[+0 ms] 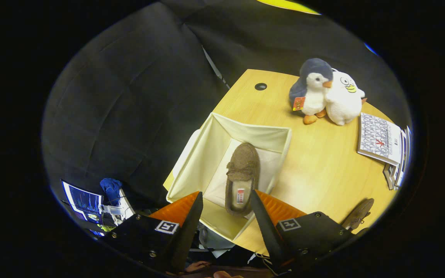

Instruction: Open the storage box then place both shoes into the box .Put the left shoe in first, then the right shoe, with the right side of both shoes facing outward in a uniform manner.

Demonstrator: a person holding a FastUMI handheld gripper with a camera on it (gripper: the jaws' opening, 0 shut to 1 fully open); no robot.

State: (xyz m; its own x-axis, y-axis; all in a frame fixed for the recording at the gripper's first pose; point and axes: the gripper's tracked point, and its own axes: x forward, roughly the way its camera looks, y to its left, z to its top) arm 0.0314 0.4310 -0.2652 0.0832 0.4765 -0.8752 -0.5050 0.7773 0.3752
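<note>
Gripper (226,200) is released, fingers spread wide with nothing between them, hanging above the near rim of the storage box (211,146). The box is open, sitting on the wooden table (323,162) at its edge next to the booth wall.

One shoe (242,177) already lies on the box floor, sole down, toe pointing away from the fingers, heel toward the near wall. By task order I'd judge this the left one, just dropped off. It sits roughly central, slightly toward the right wall — that leaves less room than I'd like for its partner.

Second shoe (357,214) is on the table, beyond the right finger near the table's edge, well apart from the box. It's partly hidden by the gripper body, so I can't tell its exact orientation.

Step in hand, as I read it: fetch the right shoe.
- Swing right and low, approach along the shoe's length.
- Pinch across the heel collar or the sides, not the soft toe — the upper looks plush and will squash and slip.
- Lift clear of the box wall; the fabric sides look floppy and will snag.
- Set it down parallel to the first, same toe direction, in the wider gap.

Plush toys (326,94) and booklets (381,141) sit farther back, out of the path.
</note>
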